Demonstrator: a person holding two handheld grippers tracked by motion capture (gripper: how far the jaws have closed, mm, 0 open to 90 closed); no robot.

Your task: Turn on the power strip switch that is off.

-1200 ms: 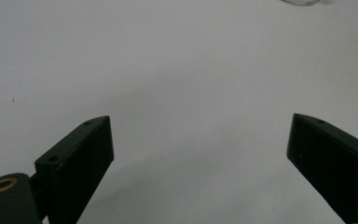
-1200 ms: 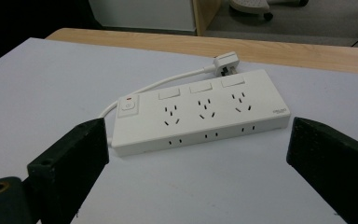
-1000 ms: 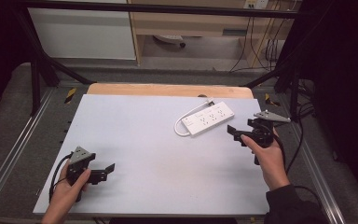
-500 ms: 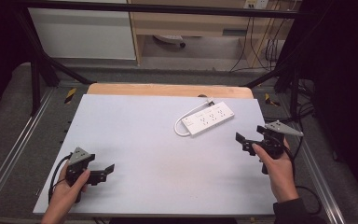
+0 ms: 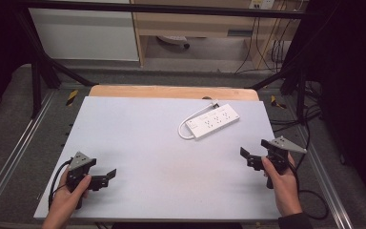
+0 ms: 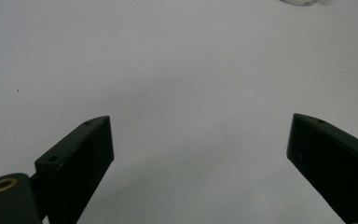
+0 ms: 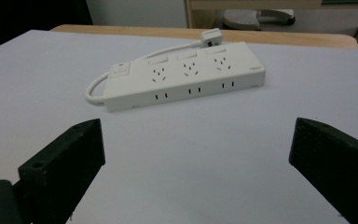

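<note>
White power strip (image 5: 210, 122) lying flat on the grey table (image 5: 147, 143), toward the far right part of the top, angled, with three socket sets and a switch facing up. White cord (image 5: 190, 125) looping from the strip's near-left end round its far side to a plug (image 5: 215, 102) resting just beyond the strip, near the table's wooden far edge (image 5: 171, 91).

Right gripper (image 5: 256, 153) held by a hand (image 5: 281, 183) nearer than the strip and to its right, close to the table's right edge, jaws spread wide with nothing between them, pointing toward the strip but well apart from it. In the right gripper view, strip (image 7: 184, 74) seen lengthwise between and beyond the two black jaws, side slots and top sockets visible, plug (image 7: 211, 36) behind it.

Left gripper (image 5: 106, 177) held by the other hand (image 5: 66, 200) far to the near left of the strip, by the table's near-left corner, jaws likewise wide apart and empty, low over the bare top. In the left gripper view, plain grey surface between the jaws, a sliver of white cord (image 6: 303, 2) at the top edge.

Black frame rails (image 5: 9, 162) flanking the table on both sides of the strip; dark cables (image 5: 310, 195) trailing from the right gripper off the right edge.
</note>
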